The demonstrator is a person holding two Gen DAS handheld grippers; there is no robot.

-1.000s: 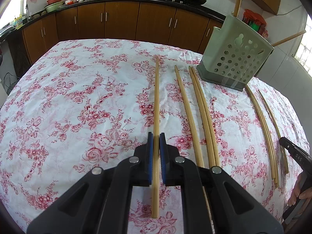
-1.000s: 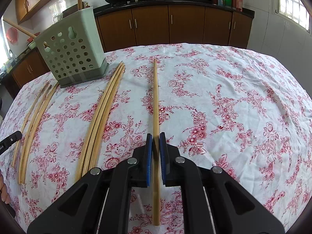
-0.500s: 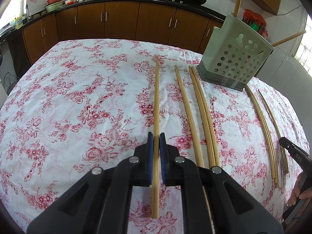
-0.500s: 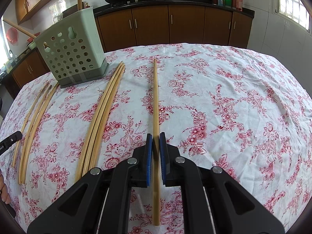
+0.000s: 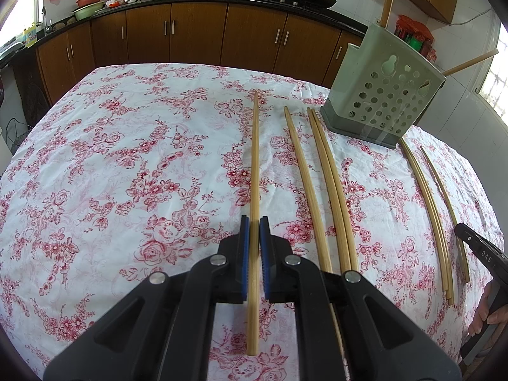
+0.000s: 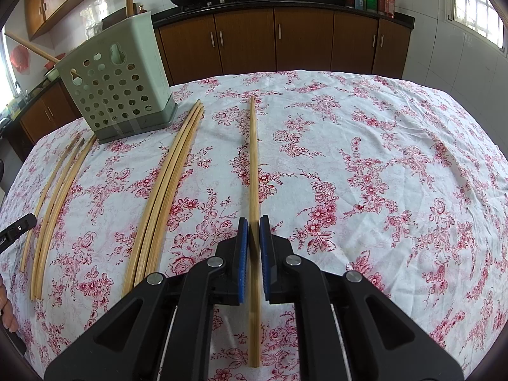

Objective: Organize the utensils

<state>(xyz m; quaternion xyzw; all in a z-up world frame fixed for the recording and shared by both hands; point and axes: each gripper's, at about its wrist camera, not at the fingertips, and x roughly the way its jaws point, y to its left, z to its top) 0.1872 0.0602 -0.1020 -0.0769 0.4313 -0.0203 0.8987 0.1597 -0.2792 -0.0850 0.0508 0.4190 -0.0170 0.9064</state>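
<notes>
My left gripper [image 5: 254, 222] is shut on a long bamboo chopstick [image 5: 254, 158] that runs forward along the flowered tablecloth. My right gripper [image 6: 254, 222] is shut on another bamboo chopstick [image 6: 253, 158] in the same way. A pale green perforated utensil holder [image 5: 384, 95] stands on the table at the right of the left wrist view, and at the left in the right wrist view [image 6: 117, 89], with two chopsticks standing in it. Several loose chopsticks [image 5: 330, 184] lie between my held sticks and the holder.
More chopsticks [image 5: 425, 197] lie beyond the holder near the table's edge; in the right wrist view [image 6: 57, 190] they lie at the left. The flowered tablecloth [image 6: 381, 174] covers the table. Brown kitchen cabinets [image 5: 197, 31] with woks on the counter stand behind.
</notes>
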